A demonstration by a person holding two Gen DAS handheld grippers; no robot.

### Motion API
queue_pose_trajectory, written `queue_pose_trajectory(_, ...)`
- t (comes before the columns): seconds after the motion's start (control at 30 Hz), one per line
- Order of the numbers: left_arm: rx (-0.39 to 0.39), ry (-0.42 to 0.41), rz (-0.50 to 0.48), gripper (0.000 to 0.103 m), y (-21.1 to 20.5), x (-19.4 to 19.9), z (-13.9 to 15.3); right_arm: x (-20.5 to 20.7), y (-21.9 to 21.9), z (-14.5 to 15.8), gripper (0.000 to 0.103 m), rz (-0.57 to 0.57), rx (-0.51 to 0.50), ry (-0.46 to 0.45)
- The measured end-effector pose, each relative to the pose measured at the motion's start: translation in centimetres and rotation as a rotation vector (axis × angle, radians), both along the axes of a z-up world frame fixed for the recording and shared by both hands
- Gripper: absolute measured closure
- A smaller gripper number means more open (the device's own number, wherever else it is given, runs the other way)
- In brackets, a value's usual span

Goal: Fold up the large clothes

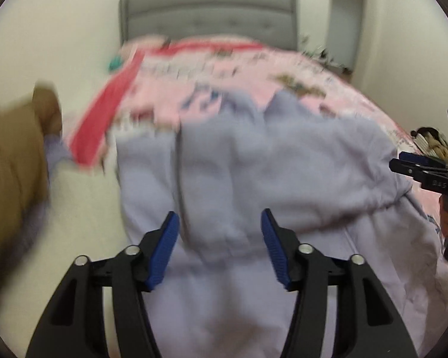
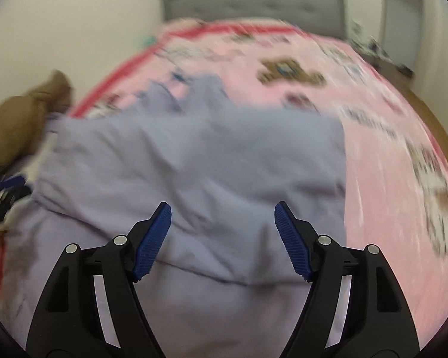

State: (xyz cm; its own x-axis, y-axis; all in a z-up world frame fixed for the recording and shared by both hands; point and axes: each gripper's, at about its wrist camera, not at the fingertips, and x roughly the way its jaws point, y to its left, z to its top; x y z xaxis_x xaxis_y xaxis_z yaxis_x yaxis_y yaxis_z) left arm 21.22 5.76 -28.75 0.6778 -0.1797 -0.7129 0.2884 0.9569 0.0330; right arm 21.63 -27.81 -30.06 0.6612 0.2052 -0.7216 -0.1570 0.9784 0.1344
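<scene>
The left gripper [image 1: 220, 219] pointed forward over the bed, its blue-padded fingers [image 1: 164, 249] spread wide with nothing between them, hovering above the garment [image 1: 254, 161] rather than gripping it. That garment, a large lavender piece of clothing, lay spread on the pink printed bedspread [image 1: 224, 59], partly folded, one layer lying over another, its near part running under both cameras and out of frame. At the far left of the left wrist view a brown shape [image 1: 12, 161] was too smeared by motion to identify. Behind the bed stood a grey padded headboard [image 1: 209, 12] against a pale wall. At the right edge of that view the right gripper [image 1: 415, 168] reached in from the side, seen edge-on, so its opening could not be judged there. In its own wrist view the right gripper [image 2: 223, 210] was likewise wide open and empty, aimed at the garment [image 2: 194, 155], whose folded edge crossed just between its fingers [image 2: 292, 244]. Both views were blurred, so the bedspread's print [image 2: 289, 71] and the seams of the garment were hard to make out.
</scene>
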Motion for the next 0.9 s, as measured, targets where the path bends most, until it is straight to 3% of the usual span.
queue_pose_trajectory(0.13, -0.051, 0.018, -0.142, 0.03, 0.4, 8.0, 1.7, 4.6, 2.5, 3.3, 0.037, 0.166, 0.0, -0.025)
queue_pose_trajectory(0.23, -0.05, 0.085, -0.211, 0.028, -0.4, 14.2, 1.2, 11.3, 5.2, 3.8, 0.053, 0.292, 0.019, 0.033)
queue_pose_trajectory(0.4, 0.03, 0.186, -0.34, 0.028, -1.6, 23.7, -1.0, 21.5, 8.9, 4.0, 0.053, 0.414, -0.005, 0.092)
queue_pose_trajectory(0.47, -0.015, 0.222, -0.342, 0.028, -1.4, 26.1, -2.5, 25.1, 10.4, 3.5, 0.051, 0.425, -0.001, 0.115)
queue_pose_trajectory(0.53, -0.018, 0.267, -0.355, 0.028, -1.6, 27.3, -4.3, 27.4, 12.0, 2.7, 0.053, 0.472, 0.002, 0.165)
queue_pose_trajectory(0.67, 0.072, 0.301, -0.466, 0.032, -2.7, 26.9, -6.8, 30.2, 14.8, -0.4, 0.053, 0.547, -0.161, 0.241)
queue_pose_trajectory(0.77, 0.062, 0.33, -0.513, 0.035, -3.1, 26.4, -7.8, 31.2, 15.2, -2.2, 0.06, 0.584, -0.145, 0.313)
queue_pose_trajectory(0.83, 0.02, 0.356, -0.503, 0.042, -2.6, 26.9, -8.2, 31.3, 15.2, -3.0, 0.07, 0.591, -0.097, 0.321)
queue_pose_trajectory(0.87, 0.017, 0.359, -0.5, 0.051, -2.4, 27.0, -8.3, 31.4, 15.3, -3.1, 0.074, 0.596, -0.089, 0.315)
queue_pose_trajectory(0.9, 0.029, 0.343, -0.507, 0.065, -2.4, 27.0, -8.4, 31.2, 15.4, -3.3, 0.087, 0.61, -0.084, 0.309)
